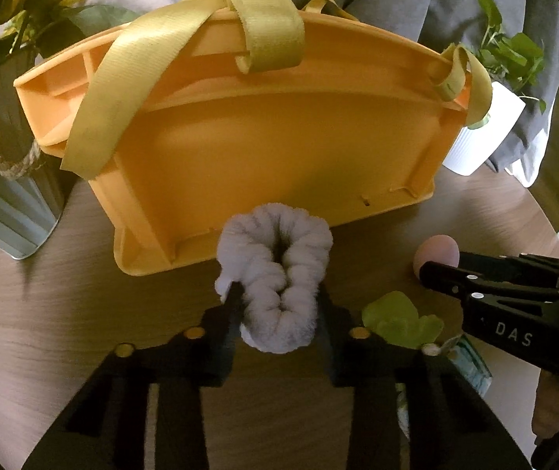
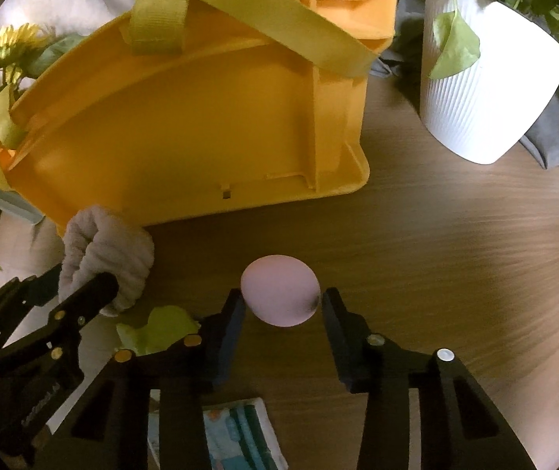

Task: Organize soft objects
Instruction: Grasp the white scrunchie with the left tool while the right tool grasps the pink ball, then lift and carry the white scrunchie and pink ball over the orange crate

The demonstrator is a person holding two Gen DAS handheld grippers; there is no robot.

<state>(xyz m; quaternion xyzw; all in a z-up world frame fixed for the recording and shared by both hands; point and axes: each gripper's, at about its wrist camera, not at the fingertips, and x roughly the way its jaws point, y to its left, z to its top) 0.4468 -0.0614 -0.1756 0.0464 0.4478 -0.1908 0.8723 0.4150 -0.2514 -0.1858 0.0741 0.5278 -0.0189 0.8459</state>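
My left gripper (image 1: 277, 293) is shut on a fluffy white scrunchie (image 1: 275, 270), held just above the wooden table in front of the orange bag (image 1: 271, 149) with yellow straps. The scrunchie also shows in the right wrist view (image 2: 103, 258). My right gripper (image 2: 283, 301) is open around a pink egg-shaped sponge (image 2: 279, 290) on the table; its fingers stand on either side, close to it. The sponge (image 1: 438, 250) shows partly behind the right gripper in the left wrist view. A light green soft item (image 1: 401, 319) lies between the two grippers; it also shows in the right wrist view (image 2: 162, 329).
A white ribbed plant pot (image 2: 487, 90) stands at the back right. A grey-blue pot (image 1: 1, 196) with yellow flowers stands at the left. A packet with teal print (image 2: 240, 434) lies under my right gripper. The round table's edge (image 1: 553, 231) curves at the right.
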